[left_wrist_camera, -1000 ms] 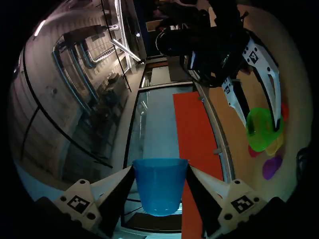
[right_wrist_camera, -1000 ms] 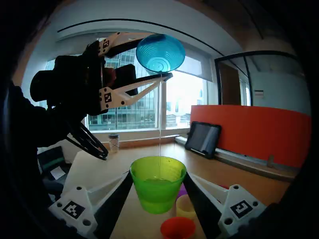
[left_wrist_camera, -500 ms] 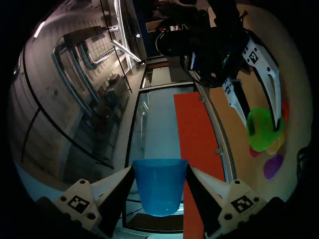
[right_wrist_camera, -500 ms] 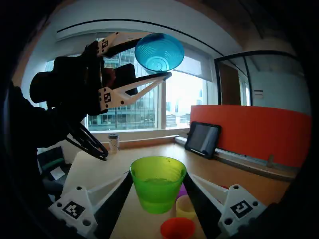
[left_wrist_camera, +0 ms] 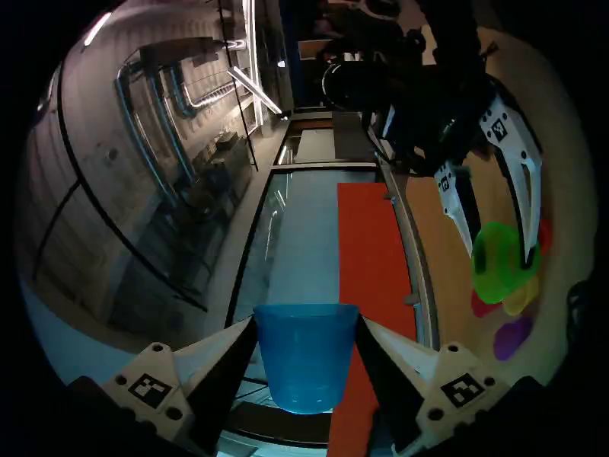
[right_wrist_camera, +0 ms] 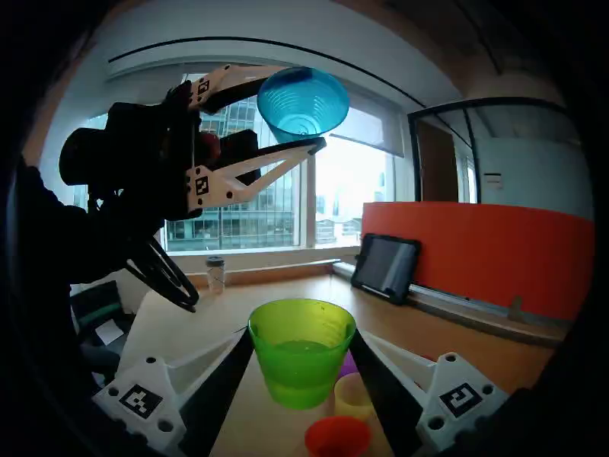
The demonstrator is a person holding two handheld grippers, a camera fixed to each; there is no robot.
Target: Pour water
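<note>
As our left claw [left_wrist_camera: 305,324] squeezed the blue cup [left_wrist_camera: 305,365] and our right claw [right_wrist_camera: 302,335] squeezed the green cup [right_wrist_camera: 301,358], we had to tip slowly above it.

upper cup [right_wrist_camera: 303,103] above lower cup [right_wrist_camera: 302,350] | small cups [right_wrist_camera: 354,396] on table [right_wrist_camera: 396,320] beneath

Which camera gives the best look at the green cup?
The right gripper view: the green cup sits close, central and upright, its open rim and the liquid inside showing. The left gripper view shows it small, tilted and far off to the side.
</note>
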